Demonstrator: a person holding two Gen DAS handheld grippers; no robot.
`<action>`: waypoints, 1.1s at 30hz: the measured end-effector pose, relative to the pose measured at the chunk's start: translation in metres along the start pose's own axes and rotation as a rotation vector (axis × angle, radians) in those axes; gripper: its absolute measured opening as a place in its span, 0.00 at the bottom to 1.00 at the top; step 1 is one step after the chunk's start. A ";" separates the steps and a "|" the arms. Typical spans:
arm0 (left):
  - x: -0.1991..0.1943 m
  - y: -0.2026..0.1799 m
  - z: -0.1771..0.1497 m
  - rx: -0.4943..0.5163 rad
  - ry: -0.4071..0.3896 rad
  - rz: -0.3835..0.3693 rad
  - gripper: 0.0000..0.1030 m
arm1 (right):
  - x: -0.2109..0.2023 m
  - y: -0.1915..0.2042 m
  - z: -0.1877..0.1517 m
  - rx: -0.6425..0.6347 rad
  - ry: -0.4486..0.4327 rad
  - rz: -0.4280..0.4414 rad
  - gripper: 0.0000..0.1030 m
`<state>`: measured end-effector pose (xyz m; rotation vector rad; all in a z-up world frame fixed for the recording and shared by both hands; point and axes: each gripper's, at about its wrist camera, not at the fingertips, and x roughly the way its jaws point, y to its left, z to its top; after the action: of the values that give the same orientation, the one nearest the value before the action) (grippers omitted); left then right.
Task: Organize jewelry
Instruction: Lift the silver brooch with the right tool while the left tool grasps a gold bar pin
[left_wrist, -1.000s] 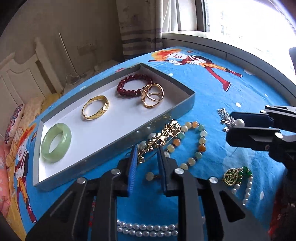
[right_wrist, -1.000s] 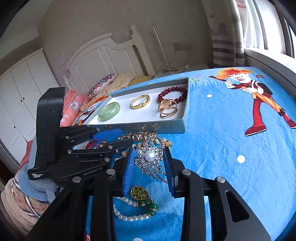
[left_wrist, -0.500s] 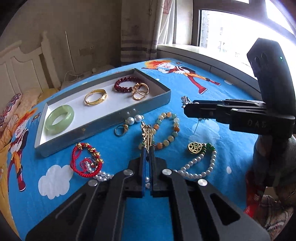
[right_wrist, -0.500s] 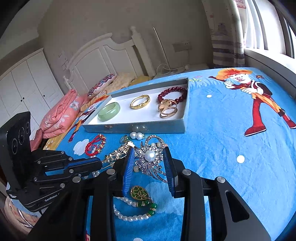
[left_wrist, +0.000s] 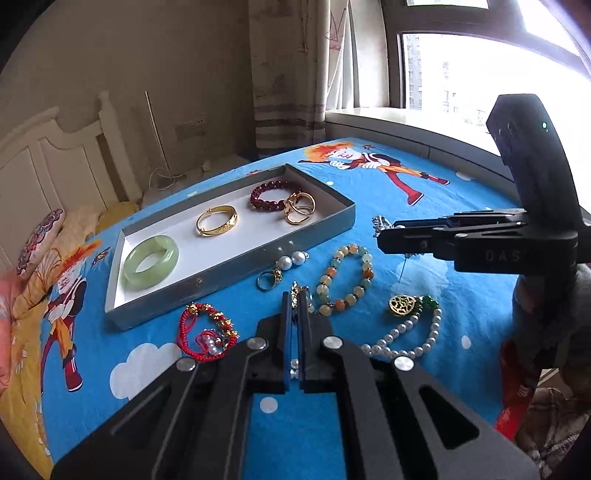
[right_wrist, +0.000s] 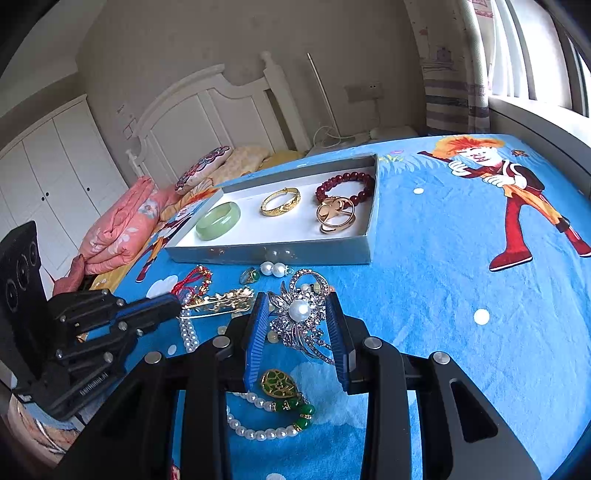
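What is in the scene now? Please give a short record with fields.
surface: blue cartoon bedsheet
tray contents: green bangle, gold bangle, dark red bead bracelet, gold rings
left gripper: jaws shut on gold hair clip
right gripper: jaws around pearl brooch, contact unclear
outside tray: pearl necklace, red cord bracelet
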<state>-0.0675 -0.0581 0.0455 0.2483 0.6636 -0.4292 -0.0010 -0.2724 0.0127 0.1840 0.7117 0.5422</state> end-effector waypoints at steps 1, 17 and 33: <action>0.001 0.001 0.000 0.000 0.025 -0.037 0.02 | 0.000 0.000 0.000 0.000 0.000 0.000 0.31; 0.012 -0.010 -0.019 -0.082 0.089 -0.210 0.61 | 0.000 -0.001 0.000 0.003 0.004 -0.001 0.31; 0.048 -0.010 -0.011 0.027 0.191 -0.065 0.08 | -0.001 0.000 0.000 -0.007 0.005 0.008 0.31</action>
<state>-0.0446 -0.0780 0.0054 0.2965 0.8554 -0.4804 -0.0017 -0.2725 0.0132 0.1793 0.7146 0.5531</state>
